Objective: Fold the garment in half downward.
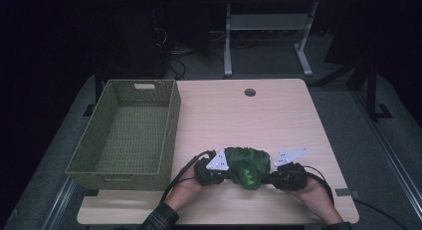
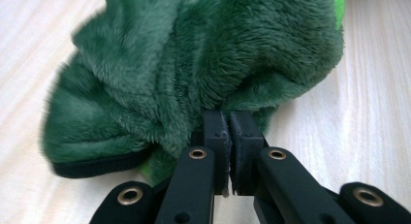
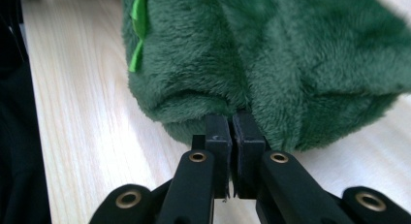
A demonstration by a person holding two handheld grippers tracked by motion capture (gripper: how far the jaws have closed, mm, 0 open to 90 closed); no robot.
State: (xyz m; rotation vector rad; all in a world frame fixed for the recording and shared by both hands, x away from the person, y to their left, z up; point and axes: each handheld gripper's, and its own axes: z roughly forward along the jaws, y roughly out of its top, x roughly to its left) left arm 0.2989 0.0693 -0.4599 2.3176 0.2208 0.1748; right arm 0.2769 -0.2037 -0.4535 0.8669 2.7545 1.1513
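High view: green plush garment (image 1: 247, 166) bunched on the surface (image 1: 278, 115), soft, light, floppy, left tongs (image 1: 225, 178) and right tongs (image 1: 271, 177) each clenched on a fleecy fold, best gripped at bunched edges.

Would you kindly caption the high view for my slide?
Both tools, left and right, pinch a green plush garment on the table beside a woven basket.
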